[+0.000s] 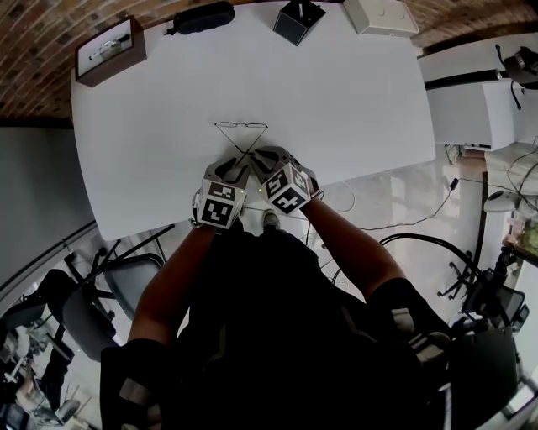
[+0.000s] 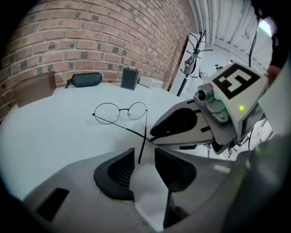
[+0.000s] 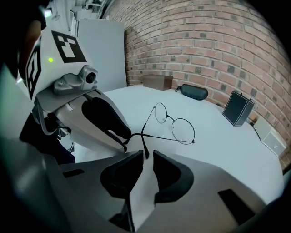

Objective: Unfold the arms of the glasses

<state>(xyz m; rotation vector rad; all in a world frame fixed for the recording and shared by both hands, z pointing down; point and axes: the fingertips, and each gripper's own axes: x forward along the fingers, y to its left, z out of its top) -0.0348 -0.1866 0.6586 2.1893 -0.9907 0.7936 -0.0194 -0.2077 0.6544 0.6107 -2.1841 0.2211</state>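
Thin round wire glasses point(image 1: 241, 133) lie on the white table point(image 1: 353, 101), lenses away from me, their two arms crossing toward me. My left gripper point(image 1: 235, 170) stands open. One arm's tip point(image 2: 140, 154) lies loose in the gap between its pads, touching neither. My right gripper point(image 1: 262, 158) has its jaws nearly together on the tip of the other arm point(image 3: 145, 152). In the left gripper view the glasses point(image 2: 120, 111) sit just ahead, and the right gripper point(image 2: 154, 135) meets that arm's end. Both grippers are side by side at the table's near edge.
Along the far edge stand a brown box point(image 1: 109, 50), a black glasses case point(image 1: 202, 17), a dark square box point(image 1: 298, 18) and a white box point(image 1: 380, 15). A brick wall rises behind the table. Chairs and cables lie on the floor near me.
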